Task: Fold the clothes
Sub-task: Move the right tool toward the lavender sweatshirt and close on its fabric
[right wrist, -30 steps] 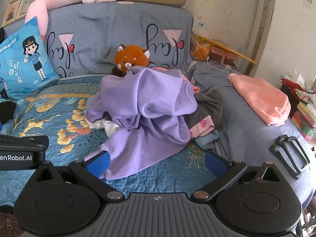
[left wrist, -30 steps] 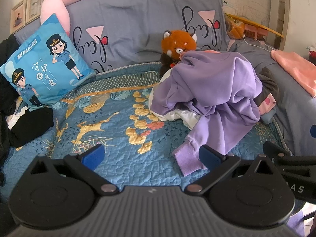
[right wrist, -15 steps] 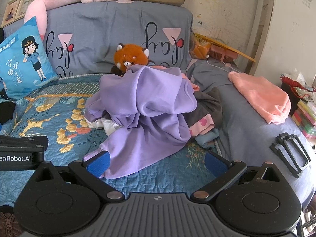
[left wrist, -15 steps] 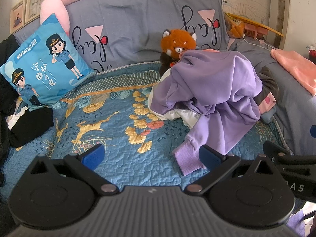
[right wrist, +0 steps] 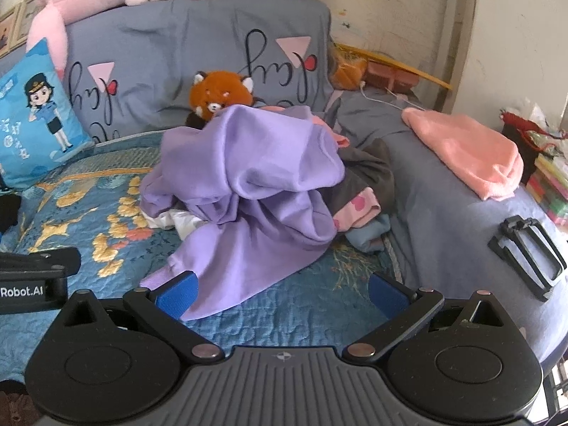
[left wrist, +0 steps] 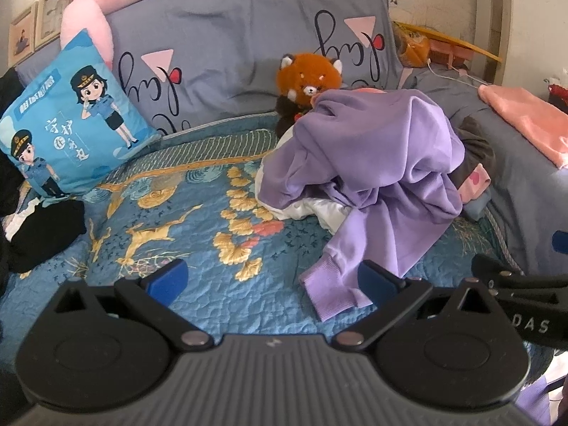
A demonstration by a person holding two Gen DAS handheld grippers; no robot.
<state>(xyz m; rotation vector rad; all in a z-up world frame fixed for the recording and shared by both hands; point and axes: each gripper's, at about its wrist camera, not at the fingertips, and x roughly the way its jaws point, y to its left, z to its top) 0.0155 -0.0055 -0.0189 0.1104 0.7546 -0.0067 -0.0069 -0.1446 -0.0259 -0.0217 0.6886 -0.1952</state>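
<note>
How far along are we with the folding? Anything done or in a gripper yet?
Done: only the peach garment on the right looks folded. In hand: nothing; left gripper and right gripper are open and empty. Left: the purple sweatshirt still crumpled on the pile of clothes.

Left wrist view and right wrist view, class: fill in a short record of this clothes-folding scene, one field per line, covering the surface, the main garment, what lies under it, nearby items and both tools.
surface: blue patterned quilt
main garment: purple sweatshirt, crumpled, unfolded, on top of the clothes pile
sleeve cuff: ribbed cuff lies on the quilt near the left tool
under it: white garment, dark grey garment
behind pile: red panda plush
far left: blue cartoon cushion
right side: folded pink towel
left tool: open, holds nothing
right tool: open, holds nothing
</note>
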